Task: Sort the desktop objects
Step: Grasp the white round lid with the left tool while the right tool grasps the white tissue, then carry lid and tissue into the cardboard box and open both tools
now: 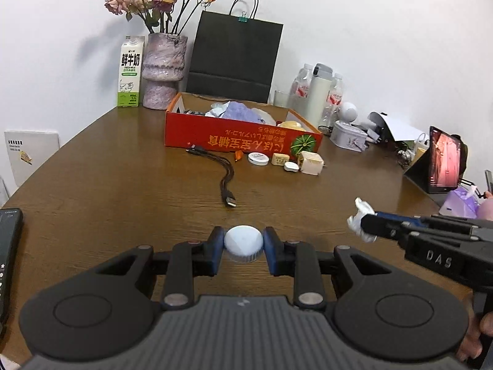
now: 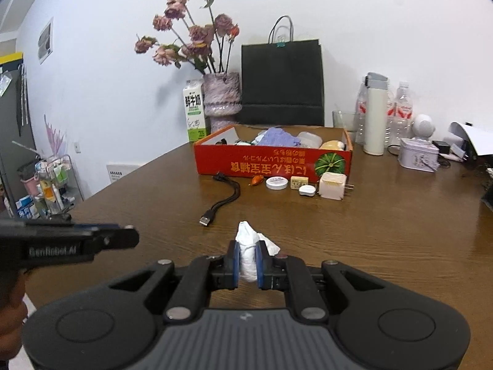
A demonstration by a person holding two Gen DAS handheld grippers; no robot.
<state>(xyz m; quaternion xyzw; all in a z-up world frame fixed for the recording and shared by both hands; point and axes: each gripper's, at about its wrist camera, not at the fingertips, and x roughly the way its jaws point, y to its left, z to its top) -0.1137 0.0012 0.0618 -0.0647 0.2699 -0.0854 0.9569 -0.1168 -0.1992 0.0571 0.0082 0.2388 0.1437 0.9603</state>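
Ahead, at twelve o'clock from both of my grippers, stands the red cardboard box (image 1: 240, 134), its long axis running from nine to three o'clock across my line of approach, the open top already holding a purple cloth (image 2: 279, 137) and other odds and ends.

My left gripper (image 1: 243, 246) holds a pale blue round cap (image 1: 243, 242) between narrowly set pads, pressing on its two sides. My right gripper (image 2: 246, 262) is closed nearly tight on a crumpled white tissue (image 2: 246, 246), which stands upright and sticks out past the tips. In the left wrist view the right gripper lies at three o'clock, carried level with the left, so neither hand is clearly nearer the box.

Between me and the box, a black USB cable (image 1: 226, 178) trails from twelve to six o'clock. Small items, among them a white round tin (image 2: 276, 182) and a cream plug adapter (image 2: 332, 187), line the box's near wall and remain unsorted. I judge the next move a carry over that row.
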